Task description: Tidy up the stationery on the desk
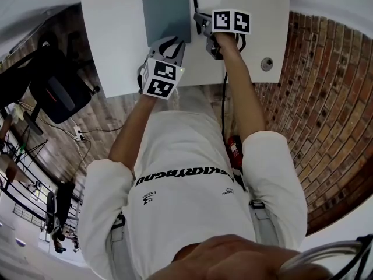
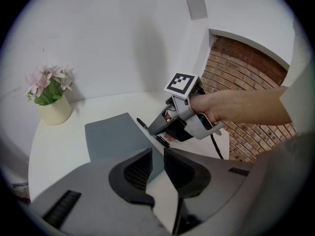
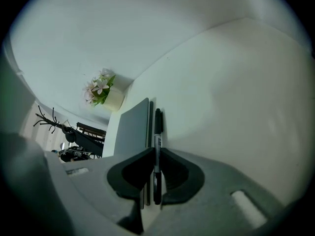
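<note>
Right gripper (image 3: 154, 156) clamps the pen (image 3: 157, 124) at the notebook's (image 1: 167, 11) three o'clock. Left gripper (image 2: 157, 163) is barely parted and empty. With a grip that narrow, the pen could swivel loose!

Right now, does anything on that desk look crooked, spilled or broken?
Nothing stands out. The grey notebook lies flat on the white desk. The black marker runs parallel beside its edge, clamped in the right gripper, and the potted flowers stand upright. Nothing looks spilled or damaged.
</note>
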A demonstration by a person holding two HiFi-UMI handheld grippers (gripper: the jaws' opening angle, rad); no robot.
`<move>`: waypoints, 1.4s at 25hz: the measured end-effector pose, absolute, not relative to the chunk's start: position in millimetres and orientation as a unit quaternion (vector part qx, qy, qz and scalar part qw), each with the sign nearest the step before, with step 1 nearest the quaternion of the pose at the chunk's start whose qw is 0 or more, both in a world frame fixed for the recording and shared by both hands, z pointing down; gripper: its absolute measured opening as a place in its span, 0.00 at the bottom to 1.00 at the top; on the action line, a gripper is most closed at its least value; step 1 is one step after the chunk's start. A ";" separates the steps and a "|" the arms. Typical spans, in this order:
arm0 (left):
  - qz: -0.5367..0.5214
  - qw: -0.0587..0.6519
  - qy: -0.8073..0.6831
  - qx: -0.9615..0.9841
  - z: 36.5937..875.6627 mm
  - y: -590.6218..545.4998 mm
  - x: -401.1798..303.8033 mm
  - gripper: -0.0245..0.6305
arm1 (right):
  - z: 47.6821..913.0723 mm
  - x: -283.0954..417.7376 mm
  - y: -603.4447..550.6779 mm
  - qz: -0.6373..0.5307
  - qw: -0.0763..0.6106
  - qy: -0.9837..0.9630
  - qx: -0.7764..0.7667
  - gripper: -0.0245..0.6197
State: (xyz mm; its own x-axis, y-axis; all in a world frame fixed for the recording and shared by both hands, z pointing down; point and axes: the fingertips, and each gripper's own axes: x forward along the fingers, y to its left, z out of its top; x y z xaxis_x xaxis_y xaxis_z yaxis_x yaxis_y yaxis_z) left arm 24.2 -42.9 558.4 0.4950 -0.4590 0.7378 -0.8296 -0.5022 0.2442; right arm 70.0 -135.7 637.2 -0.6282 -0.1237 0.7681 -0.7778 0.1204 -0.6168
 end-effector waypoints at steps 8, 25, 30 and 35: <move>0.306 0.304 -0.404 0.807 561.6 -40.3 14.0 0.15 | 640.3 61.9 -133.1 0.582 0.263 -0.686 0.348 0.11; 0.281 0.301 -0.419 0.809 547.8 -39.4 1.6 0.15 | 623.9 57.6 -130.5 0.540 0.259 -0.710 0.370 0.16; 0.256 0.299 -0.446 0.804 532.2 -43.0 -7.9 0.15 | 600.8 62.3 -128.1 0.509 0.253 -0.728 0.383 0.16; 0.244 0.292 -0.461 0.801 508.7 -40.3 -13.2 0.15 | 574.6 66.5 -117.9 0.490 0.252 -0.738 0.390 0.16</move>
State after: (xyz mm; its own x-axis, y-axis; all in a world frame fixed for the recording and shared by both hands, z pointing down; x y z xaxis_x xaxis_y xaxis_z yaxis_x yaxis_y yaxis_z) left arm -13.2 -40.3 508.7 0.4551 -0.5964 0.6611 -0.8820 -0.4040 0.2427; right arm 66.5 -117.9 574.6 -0.5683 -0.3282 0.7545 -0.8228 0.2154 -0.5260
